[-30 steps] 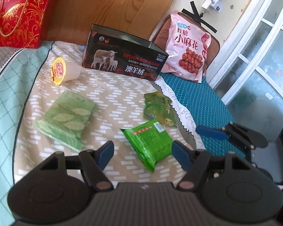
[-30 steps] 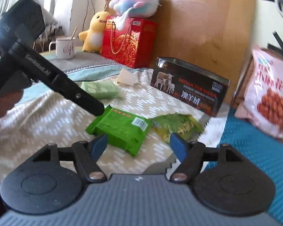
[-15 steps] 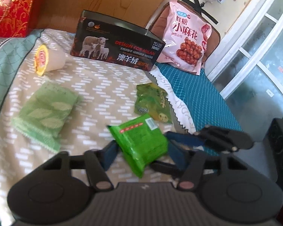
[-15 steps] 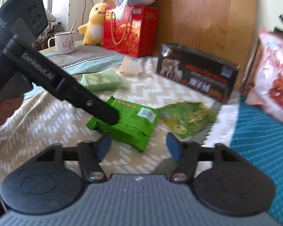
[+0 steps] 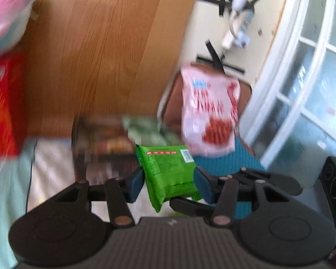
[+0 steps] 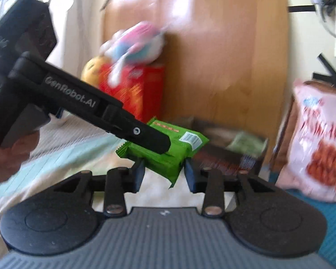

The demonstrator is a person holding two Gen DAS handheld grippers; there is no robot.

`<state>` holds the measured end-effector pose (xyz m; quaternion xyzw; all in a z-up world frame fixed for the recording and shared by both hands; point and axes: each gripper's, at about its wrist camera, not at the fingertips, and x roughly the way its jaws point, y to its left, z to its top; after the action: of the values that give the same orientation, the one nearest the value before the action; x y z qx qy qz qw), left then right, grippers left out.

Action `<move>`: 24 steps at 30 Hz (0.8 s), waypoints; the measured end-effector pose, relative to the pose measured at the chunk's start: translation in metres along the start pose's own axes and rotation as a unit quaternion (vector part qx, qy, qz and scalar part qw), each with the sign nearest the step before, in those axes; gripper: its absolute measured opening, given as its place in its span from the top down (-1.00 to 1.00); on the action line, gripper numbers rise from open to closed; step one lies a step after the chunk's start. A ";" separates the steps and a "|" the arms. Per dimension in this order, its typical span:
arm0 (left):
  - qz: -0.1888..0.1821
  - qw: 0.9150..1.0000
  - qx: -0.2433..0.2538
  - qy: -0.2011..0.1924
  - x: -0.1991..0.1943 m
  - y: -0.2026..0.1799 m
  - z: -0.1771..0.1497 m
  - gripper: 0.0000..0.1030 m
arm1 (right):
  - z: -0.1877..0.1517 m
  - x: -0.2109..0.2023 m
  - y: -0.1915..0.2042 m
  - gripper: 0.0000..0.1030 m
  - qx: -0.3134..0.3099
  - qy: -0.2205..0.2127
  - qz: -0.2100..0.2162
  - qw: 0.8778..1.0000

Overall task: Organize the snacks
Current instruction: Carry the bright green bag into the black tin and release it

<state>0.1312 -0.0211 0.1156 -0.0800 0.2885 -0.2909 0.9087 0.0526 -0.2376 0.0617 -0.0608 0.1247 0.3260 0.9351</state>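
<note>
A bright green snack packet (image 5: 168,170) hangs in the air above the bed, and both grippers hold it. In the left wrist view my left gripper (image 5: 169,185) has its blue pads against the packet's two sides, its jaws still closing. The right gripper's black fingers (image 5: 246,179) reach in from the right. In the right wrist view the packet (image 6: 177,154) sits between the pads of my right gripper (image 6: 164,174), whose jaws are also closing. One left gripper finger (image 6: 150,137) lies across the packet's top, and a hand (image 6: 6,157) holds that gripper.
Behind the packet stands a black tin box (image 5: 100,143), blurred, with a pale green packet (image 5: 145,130) near it. A pink snack bag (image 5: 210,112) leans at the right. A red gift bag (image 6: 134,89) and plush toys (image 6: 134,42) stand against the wooden headboard (image 5: 100,56).
Both grippers have closed on the green packet from opposite sides and raised it off the bed cover. Both views have tipped upward towards the headboard.
</note>
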 end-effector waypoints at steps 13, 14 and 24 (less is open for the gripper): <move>0.012 0.997 -0.075 0.015 0.082 0.070 0.032 -0.05 | 0.027 0.107 -0.073 -0.05 0.045 0.039 -0.080 0.995; 0.012 0.997 -0.074 0.002 0.069 0.074 0.031 -0.11 | 0.025 0.101 -0.070 -0.07 0.054 0.028 -0.078 0.995; 0.076 0.981 -0.180 0.001 -0.025 0.152 -0.028 -0.29 | 0.008 0.106 0.013 -0.35 0.067 0.078 0.092 0.990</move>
<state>0.1721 0.1181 0.0567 -0.2197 0.3423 -0.1642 0.8987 0.1260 -0.1628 0.0397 -0.0116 0.2241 0.3957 0.8906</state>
